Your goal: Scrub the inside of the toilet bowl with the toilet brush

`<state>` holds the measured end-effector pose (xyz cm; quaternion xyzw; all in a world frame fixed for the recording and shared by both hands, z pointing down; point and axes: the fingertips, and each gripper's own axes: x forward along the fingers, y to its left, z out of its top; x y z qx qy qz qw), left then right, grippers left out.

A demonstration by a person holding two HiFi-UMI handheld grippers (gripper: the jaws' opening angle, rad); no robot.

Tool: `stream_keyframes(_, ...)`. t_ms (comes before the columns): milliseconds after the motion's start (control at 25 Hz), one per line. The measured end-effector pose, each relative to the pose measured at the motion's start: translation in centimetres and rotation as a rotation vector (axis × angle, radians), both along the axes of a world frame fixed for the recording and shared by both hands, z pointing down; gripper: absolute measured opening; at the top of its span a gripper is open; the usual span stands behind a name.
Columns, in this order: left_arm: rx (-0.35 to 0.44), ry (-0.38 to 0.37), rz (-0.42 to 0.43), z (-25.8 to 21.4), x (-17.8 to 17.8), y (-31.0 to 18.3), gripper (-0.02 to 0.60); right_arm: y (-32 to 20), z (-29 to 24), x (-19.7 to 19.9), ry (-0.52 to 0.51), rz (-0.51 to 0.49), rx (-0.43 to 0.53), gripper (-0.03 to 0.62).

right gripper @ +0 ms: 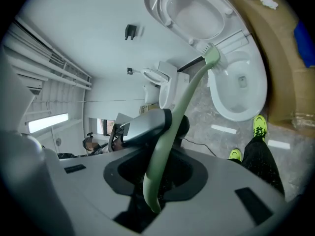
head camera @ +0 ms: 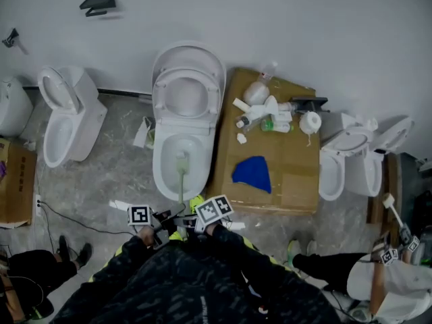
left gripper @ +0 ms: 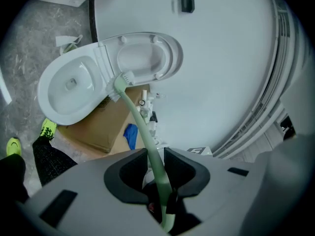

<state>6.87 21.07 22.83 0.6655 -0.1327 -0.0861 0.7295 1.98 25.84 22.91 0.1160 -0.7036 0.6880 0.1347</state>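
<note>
Washroom | left gripper (left gripper: pixel 156 157), right gripper (right gripper: pixel 162 156) clamp toilet brush (head camera: pixel 181 175); head at toilet bowl (head camera: pixel 164 164)

In the head view the near end of the brush (head camera: pixel 181 178) handle is hidden behind the marker cubes. The cubes and the dark sleeves (head camera: pixel 131 265) also hide the jaws of the left gripper (head camera: pixel 162 220) and right gripper (head camera: pixel 191 220). A white fixture (head camera: pixel 10 106) at the far left and a second person (head camera: pixel 395 285) at the lower right are cut off by the edges, and the bottles (head camera: pixel 266 113) on the cardboard (head camera: pixel 290 181) are too small to tell apart.
</note>
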Motion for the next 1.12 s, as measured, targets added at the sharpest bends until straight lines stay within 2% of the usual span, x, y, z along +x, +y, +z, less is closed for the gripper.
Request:
stream_keyframes(440,-0.090,-0.039,-0.076,4.6,4.4,-7.5,0.094,-7.2,4.1,5.0,0.002,-0.068,-0.091,0.084)
stream_keyframes(600,-0.122,-0.018,-0.105,6.3,5.8,-8.8,0.094,-8.2,6.4,6.2,0.019,-0.085,-0.125,0.084)
stream_keyframes(800,-0.165,0.013,-0.114,9.0,6.4,-10.4,0.094,-9.8,9.4,6.7,0.048,-0.091,-0.163,0.084)
stream_keyframes(1120,-0.207,0.059,-0.136,15.2,5.1,-13.9,0.095,-13.3,15.6,5.8,0.154,-0.094,-0.202,0.084)
